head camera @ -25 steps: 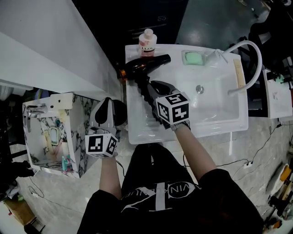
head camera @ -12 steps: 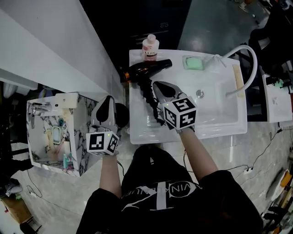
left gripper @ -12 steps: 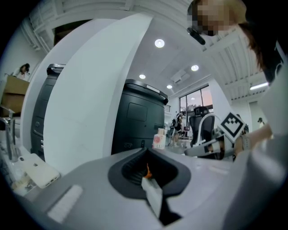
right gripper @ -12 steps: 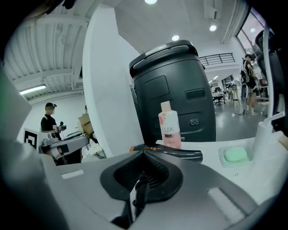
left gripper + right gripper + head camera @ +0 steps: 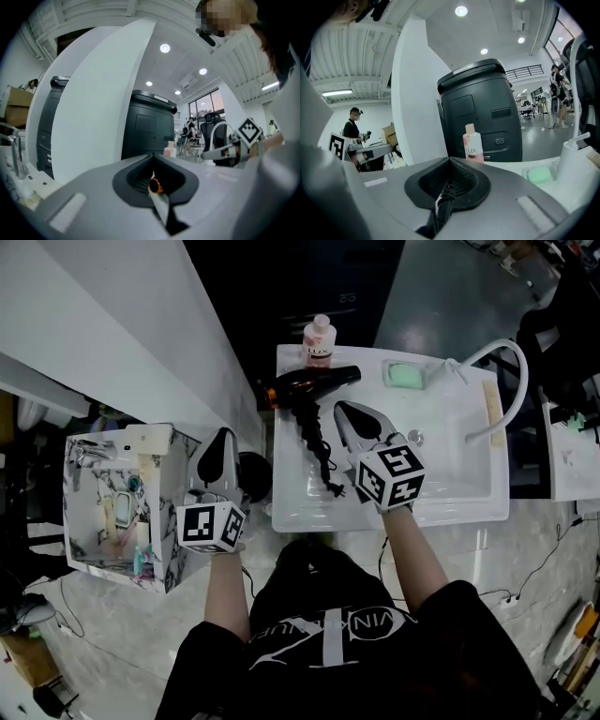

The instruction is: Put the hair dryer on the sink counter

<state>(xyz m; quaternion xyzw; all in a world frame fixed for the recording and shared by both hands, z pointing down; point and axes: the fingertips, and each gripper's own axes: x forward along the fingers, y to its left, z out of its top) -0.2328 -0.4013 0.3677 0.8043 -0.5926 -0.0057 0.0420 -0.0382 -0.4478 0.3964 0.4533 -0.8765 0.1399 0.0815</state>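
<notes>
The glossy black hair dryer with the copper-coloured back end (image 5: 312, 382) is lying on its side on the flat left part of the white sink tabletop (image 5: 291, 486), nozzle pointing right. It sits just in front of a pale pink pump bottle (image 5: 319, 339). Its curly black cord (image 5: 319, 442) trails toward the front edge, where the plug rests.

The right hand-held gripper (image 5: 345, 409) hovers over the tabletop just right of that cord. Its jaws are pressed together with nothing pinched in them, and in the right gripper view (image 5: 450, 160) you only see a bit of the cord (image 5: 446, 191) through the slot below the tips. The pink bottle (image 5: 472, 140) and a mint green bar of soap (image 5: 540, 175) are ahead of it.

The left hand-held gripper (image 5: 223, 435) is off the tabletop's left side, jaws closed and empty too (image 5: 152, 156). To its left sits a marble-patterned box (image 5: 117, 502). A white hose (image 5: 511, 362) arcs over the basin at the right.
</notes>
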